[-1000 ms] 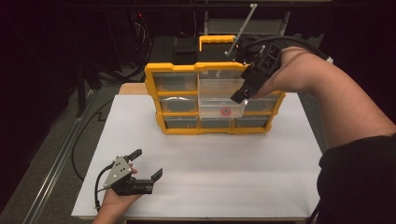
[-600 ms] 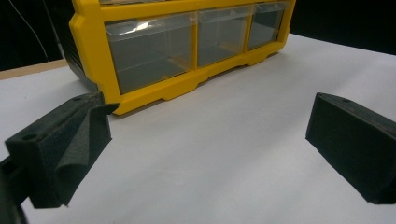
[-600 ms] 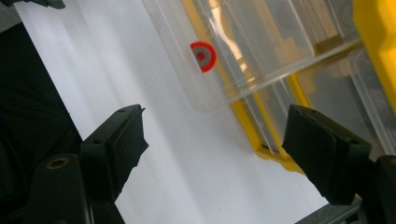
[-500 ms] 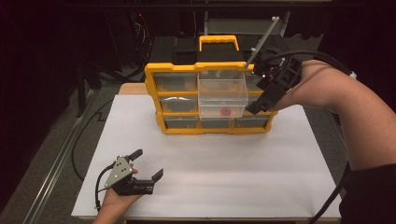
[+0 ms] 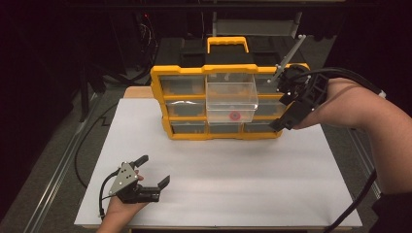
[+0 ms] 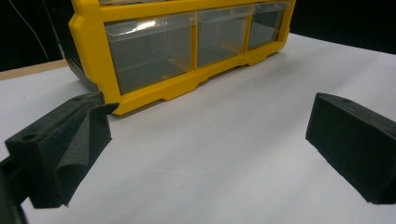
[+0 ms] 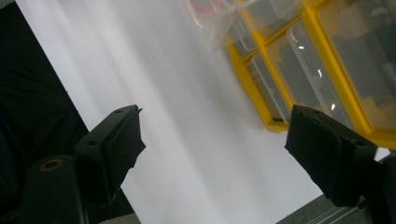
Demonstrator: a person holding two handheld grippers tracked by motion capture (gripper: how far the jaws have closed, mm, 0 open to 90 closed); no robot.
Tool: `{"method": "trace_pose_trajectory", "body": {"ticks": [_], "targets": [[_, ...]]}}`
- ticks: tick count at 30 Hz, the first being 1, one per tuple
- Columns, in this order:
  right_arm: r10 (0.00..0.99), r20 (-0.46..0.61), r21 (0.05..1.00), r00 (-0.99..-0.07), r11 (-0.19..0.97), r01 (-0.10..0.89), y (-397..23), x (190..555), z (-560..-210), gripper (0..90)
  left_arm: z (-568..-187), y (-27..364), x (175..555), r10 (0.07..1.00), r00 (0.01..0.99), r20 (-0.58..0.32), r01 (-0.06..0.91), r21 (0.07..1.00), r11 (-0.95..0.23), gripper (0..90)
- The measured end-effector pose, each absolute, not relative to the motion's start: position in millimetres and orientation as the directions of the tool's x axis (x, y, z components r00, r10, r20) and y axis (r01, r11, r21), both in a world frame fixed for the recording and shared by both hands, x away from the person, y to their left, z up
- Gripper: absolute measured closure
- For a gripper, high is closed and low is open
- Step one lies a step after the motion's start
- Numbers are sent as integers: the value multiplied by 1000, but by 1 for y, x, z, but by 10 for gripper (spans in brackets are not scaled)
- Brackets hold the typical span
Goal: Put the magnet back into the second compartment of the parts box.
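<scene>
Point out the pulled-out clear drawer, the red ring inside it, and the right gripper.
Clear drawer (image 5: pixel 231 92): high view, on its front wall.
Red ring (image 5: pixel 234 115): high view, on the ring lying on the drawer's floor.
Right gripper (image 7: pixel 212 154): right gripper view, midway between its two open jaws.

Organizer (image 6: pixel 154 70): top cut off by upper edge in the left gripper view. Pulled-out clear drawer (image 7: pixel 219 21): blurred, cropped at upper edge in the right gripper view. Small red item (image 5: pixel 234 115) inside: kind not determinable in the high view.
</scene>
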State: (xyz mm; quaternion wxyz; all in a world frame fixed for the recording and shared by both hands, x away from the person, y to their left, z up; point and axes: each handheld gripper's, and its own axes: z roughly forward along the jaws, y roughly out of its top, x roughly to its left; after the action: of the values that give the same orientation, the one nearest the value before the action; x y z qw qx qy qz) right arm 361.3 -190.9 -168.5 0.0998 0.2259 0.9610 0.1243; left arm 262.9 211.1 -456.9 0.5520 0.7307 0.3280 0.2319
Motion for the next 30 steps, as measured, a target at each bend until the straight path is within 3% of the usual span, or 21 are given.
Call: {"method": "trace_pose_trajectory", "body": {"ticks": [16, 30], "targets": [[482, -111, 284, -869, 853, 437, -207, 355, -190, 149, -457, 211, 263, 737, 676, -22, 222, 959, -175, 13], [505, -105, 274, -857, 843, 463, -211, 355, -239, 2, -457, 211, 262, 738, 674, -23, 222, 960, -172, 13]]}}
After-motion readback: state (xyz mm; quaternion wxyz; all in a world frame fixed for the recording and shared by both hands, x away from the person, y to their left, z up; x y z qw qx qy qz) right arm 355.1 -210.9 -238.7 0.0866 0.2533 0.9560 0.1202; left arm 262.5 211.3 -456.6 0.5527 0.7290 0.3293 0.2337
